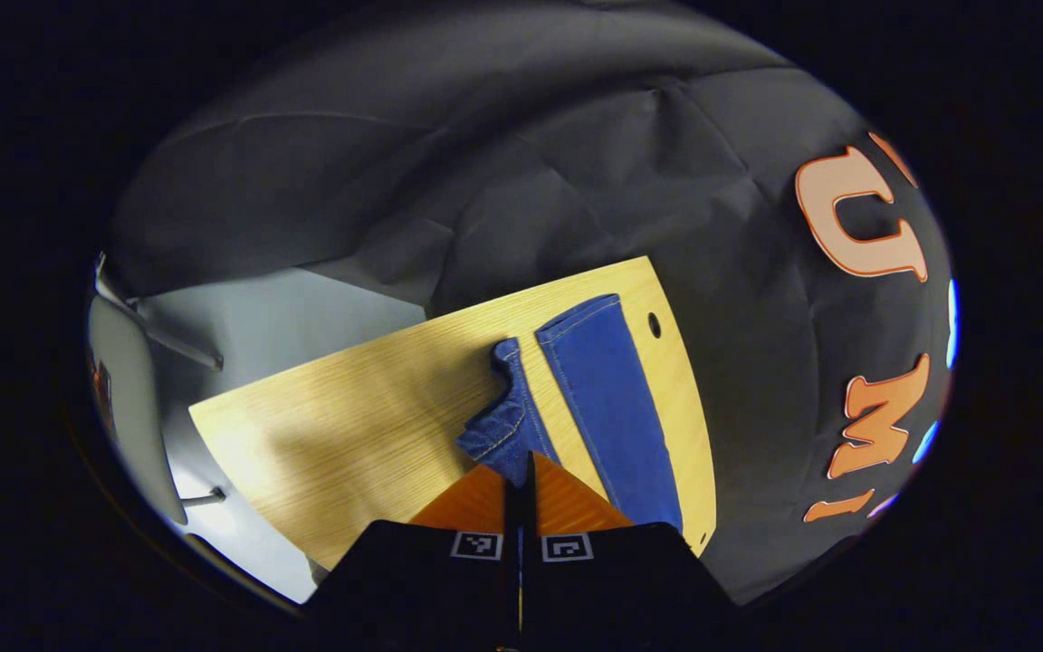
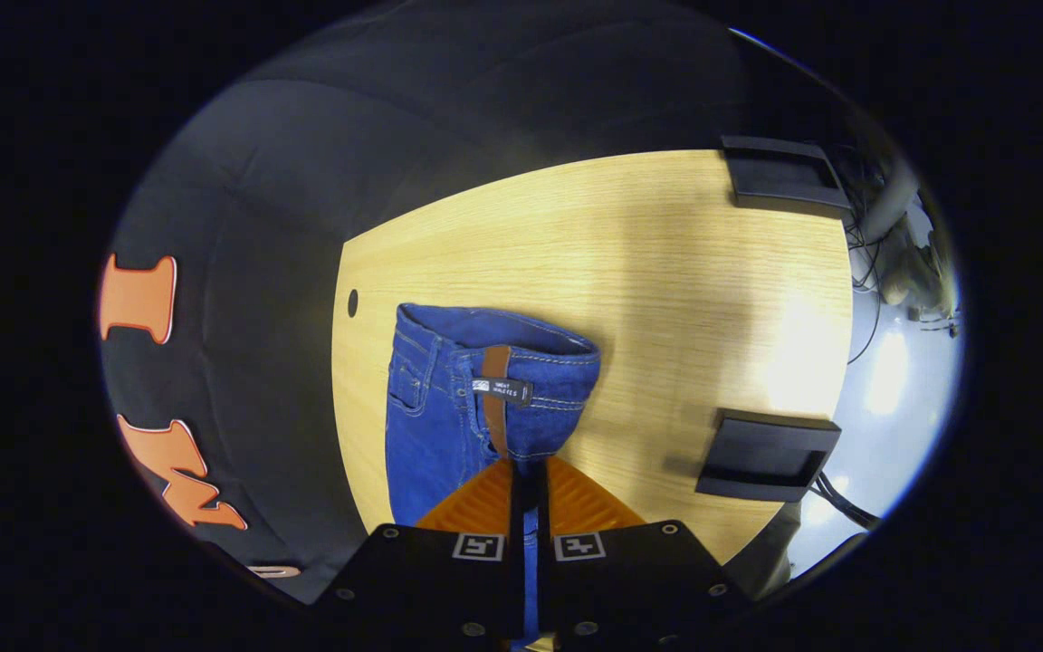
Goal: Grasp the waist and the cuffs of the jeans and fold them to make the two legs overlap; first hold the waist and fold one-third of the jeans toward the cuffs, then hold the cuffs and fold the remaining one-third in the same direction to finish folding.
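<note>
In the left gripper view, the left gripper (image 1: 521, 471) is clenched on one cuff (image 1: 505, 426) of the jeans (image 1: 607, 398), lifting it at twelve o'clock from the fingers; the other leg lies flat at one o'clock on the table (image 1: 368, 426). In the right gripper view, the right gripper (image 2: 526, 484) pinches the waist (image 2: 503, 358), dead ahead. I'd say the legs are being overlapped; next, carry both across evenly.

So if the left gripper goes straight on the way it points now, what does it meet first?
The left gripper already has its jaws closed on the bunched leg of the jeans; that denim comes first. Beyond lies the wooden table, though depth is hard to judge.
</note>
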A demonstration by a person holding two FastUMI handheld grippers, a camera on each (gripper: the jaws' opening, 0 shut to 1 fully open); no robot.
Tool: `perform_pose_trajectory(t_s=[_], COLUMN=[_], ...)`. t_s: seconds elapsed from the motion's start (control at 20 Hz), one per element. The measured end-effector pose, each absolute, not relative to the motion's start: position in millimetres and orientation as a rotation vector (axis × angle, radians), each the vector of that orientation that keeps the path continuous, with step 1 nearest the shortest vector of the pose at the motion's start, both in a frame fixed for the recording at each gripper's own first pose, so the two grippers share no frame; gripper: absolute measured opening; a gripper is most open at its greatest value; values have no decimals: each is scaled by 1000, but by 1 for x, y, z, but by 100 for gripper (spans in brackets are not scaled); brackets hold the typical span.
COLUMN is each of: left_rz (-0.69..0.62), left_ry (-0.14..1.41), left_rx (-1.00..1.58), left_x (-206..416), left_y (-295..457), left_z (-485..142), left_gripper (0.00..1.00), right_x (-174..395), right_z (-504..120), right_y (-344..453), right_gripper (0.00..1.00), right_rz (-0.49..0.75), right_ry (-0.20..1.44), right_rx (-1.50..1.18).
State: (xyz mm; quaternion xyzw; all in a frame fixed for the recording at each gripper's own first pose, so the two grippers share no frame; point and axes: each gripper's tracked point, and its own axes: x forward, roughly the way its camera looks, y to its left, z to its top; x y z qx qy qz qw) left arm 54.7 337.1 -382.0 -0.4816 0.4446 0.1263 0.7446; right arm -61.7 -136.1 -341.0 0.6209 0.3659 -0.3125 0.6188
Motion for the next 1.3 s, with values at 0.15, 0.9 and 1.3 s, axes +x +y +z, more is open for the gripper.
perform_pose_trajectory(t_s=[0.15,0.9,1.3], left_rz=[215,141,247], left_ry=[1011,1129,1228], left_rx=[-990,-929,-830], left_x=[82,189,233], left_y=[336,321,309], left_z=[-380,-372,-406], left_gripper=[1,1,1], right_x=[-42,52,134], right_z=[-322,-279,-323], right_y=[-137,-139,-145], right_gripper=[6,6,6], right_rz=[-737,-763,-709], right_ry=[834,871,1017], right_rx=[1413,1372,1378])
